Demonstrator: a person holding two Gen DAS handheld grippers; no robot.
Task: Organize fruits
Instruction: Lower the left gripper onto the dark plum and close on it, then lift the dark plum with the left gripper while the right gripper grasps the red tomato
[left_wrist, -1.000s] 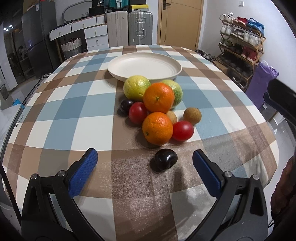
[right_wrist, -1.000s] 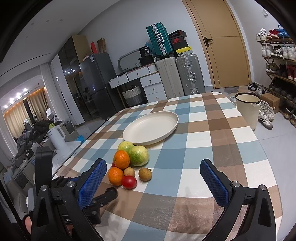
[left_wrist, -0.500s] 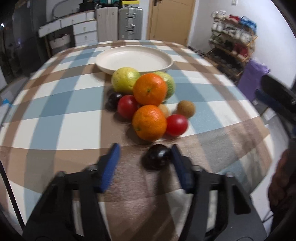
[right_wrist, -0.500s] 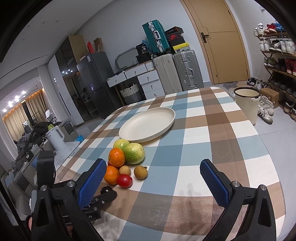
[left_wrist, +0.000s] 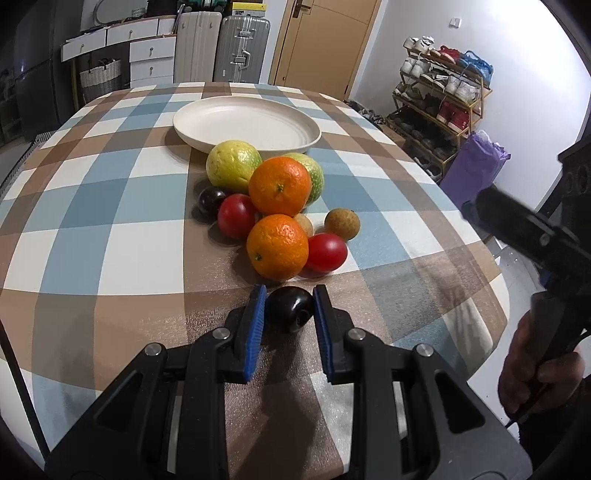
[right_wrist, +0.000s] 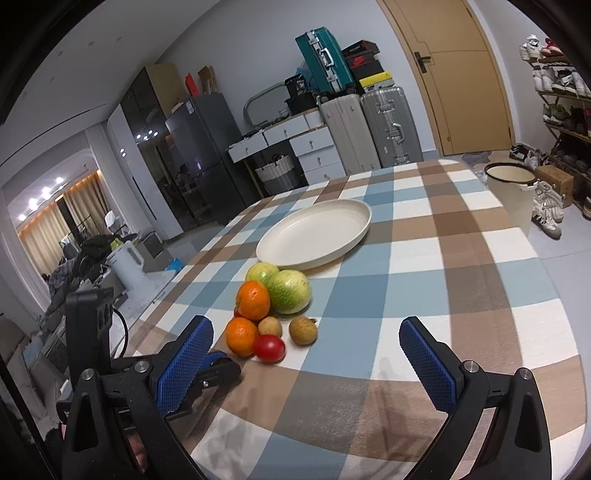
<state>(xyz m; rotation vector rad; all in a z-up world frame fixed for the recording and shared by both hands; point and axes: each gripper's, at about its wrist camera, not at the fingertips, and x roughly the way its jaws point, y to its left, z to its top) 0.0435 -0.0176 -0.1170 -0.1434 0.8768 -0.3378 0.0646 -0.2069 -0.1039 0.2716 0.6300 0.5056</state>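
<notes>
Left gripper (left_wrist: 289, 309) clamped on dark plum (left_wrist: 290, 309) near table's (left_wrist: 110, 258) front edge, fruit pile (left_wrist: 277, 206) just beyond, plate (left_wrist: 246, 123) toward far edge, right gripper (right_wrist: 306, 365) spread wide over bare cloth.

Plate (left_wrist: 246, 122) at the back — fruit pile (left_wrist: 277, 206) before it, plum (left_wrist: 289, 309) nearest, on the table (left_wrist: 110, 229).

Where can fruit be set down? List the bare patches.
The cream plate holds nothing. Bare cloth lies left of the fruit pile and on the table's right side, ahead of the open right tongs. It is crowded between plate and left tongs.
</notes>
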